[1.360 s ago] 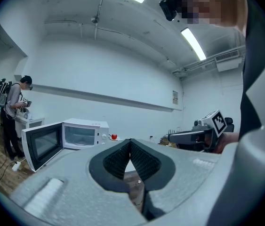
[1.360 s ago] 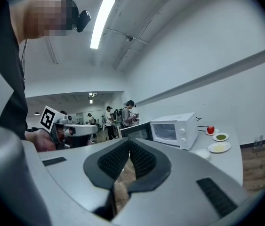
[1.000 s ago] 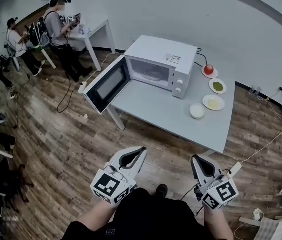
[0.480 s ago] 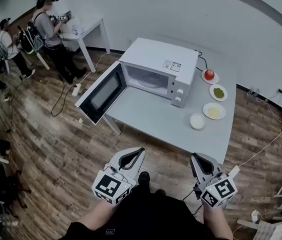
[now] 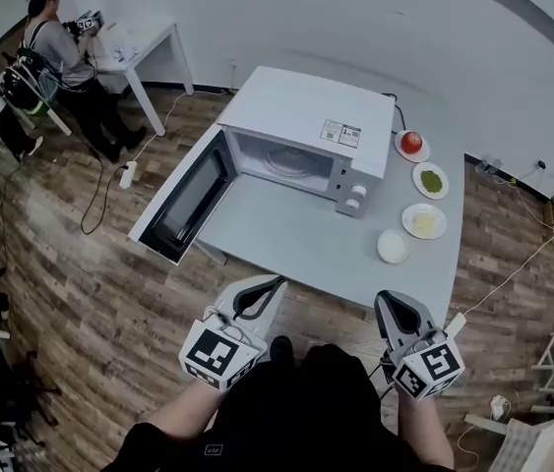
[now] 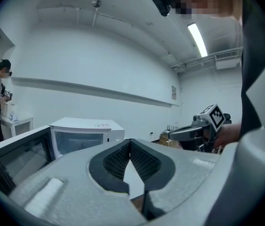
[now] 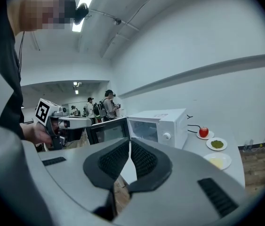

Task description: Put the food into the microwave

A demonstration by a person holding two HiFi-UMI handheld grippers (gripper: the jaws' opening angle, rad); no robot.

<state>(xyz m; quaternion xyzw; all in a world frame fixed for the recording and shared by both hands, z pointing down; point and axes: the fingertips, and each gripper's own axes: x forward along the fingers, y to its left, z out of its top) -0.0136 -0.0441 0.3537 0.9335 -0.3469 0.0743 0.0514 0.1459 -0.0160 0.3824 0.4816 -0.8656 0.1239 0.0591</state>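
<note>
A white microwave (image 5: 306,131) stands on the grey table (image 5: 286,234) with its door (image 5: 183,200) swung open to the left and its cavity empty. To its right sit a plate with a red fruit (image 5: 411,143), a plate of green food (image 5: 431,179), a plate of yellow food (image 5: 423,220) and a small white bowl (image 5: 392,246). My left gripper (image 5: 273,285) and right gripper (image 5: 386,301) hover just short of the table's near edge, both shut with nothing in them. The right gripper view shows the microwave (image 7: 158,124) and the red fruit (image 7: 204,132) ahead.
The open door overhangs the table's left side above the wooden floor. Cables run across the floor at the left (image 5: 99,200) and the right (image 5: 513,273). A person (image 5: 55,28) stands at a second white table (image 5: 149,42) far back left.
The table and microwave have come nearer and lower in the head view as both grippers advanced toward them. Both grippers stayed shut.
</note>
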